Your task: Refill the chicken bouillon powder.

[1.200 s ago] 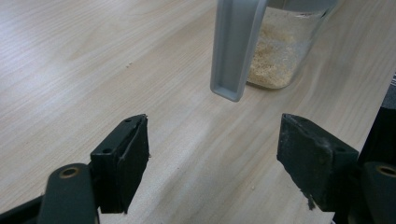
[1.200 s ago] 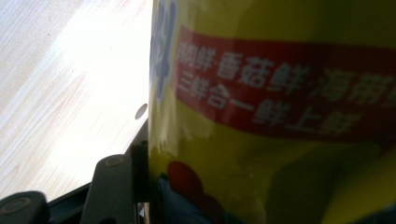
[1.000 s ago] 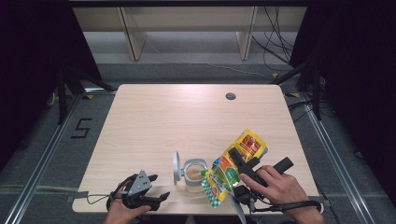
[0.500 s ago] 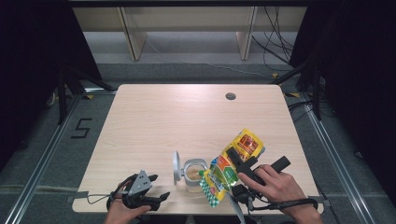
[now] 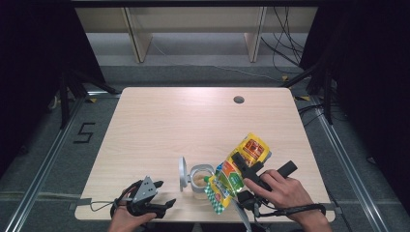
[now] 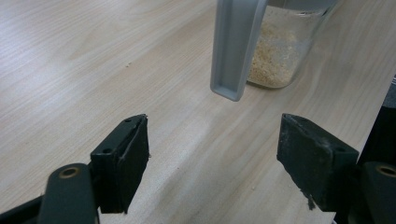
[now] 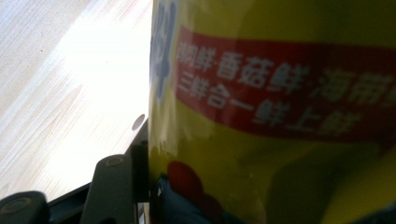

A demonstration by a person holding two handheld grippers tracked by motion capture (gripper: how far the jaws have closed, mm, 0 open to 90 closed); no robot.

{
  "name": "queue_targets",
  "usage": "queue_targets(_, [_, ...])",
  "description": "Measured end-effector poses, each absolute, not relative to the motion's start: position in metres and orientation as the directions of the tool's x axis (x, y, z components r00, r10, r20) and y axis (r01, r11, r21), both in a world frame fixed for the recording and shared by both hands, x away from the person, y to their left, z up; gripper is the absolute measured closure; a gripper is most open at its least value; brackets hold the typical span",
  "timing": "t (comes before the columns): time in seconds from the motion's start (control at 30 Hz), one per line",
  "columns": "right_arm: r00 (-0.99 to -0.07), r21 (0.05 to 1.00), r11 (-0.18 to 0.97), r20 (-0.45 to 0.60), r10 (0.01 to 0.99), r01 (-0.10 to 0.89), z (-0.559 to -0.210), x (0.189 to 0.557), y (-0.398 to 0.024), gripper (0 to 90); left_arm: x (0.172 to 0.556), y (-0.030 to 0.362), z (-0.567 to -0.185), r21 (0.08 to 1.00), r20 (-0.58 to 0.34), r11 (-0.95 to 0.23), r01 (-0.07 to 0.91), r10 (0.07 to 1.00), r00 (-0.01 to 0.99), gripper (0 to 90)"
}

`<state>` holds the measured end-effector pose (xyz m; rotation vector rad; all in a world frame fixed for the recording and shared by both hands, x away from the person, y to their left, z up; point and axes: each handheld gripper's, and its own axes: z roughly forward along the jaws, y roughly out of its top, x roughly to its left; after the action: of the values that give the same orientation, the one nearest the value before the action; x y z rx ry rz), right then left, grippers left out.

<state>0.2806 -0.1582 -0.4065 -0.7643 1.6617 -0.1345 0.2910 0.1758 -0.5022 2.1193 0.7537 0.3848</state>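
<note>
Yellow pouch (image 5: 240,169) clamped in right tongs (image 5: 244,166), tilted mouth-down over open glass jar (image 5: 199,176) near counter (image 5: 193,121) front edge, so granules could be poured in. Hinged lid (image 5: 183,172) stood aside. Left tongs (image 6: 212,163) held wide, empty, beside jar.

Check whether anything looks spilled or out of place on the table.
Nothing is spilled. The yellow pouch, held in the right gripper, is tilted over the open glass jar, whose grey lid stands hinged open; the granules are inside it.

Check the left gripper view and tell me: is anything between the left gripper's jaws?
No. The left gripper has its jaws wide apart over bare table, with the jar farther ahead.
</note>
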Motion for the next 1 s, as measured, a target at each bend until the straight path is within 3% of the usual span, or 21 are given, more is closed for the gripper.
queue_targets(1.0, [-0.038,-0.486,0.783,-0.840,-0.541,-0.389,-0.4060,0.2825,-0.1611,48.6,0.2909,0.1759,-0.5025,0.797,0.008,-0.469,0.382,0.639,0.769,25.1])
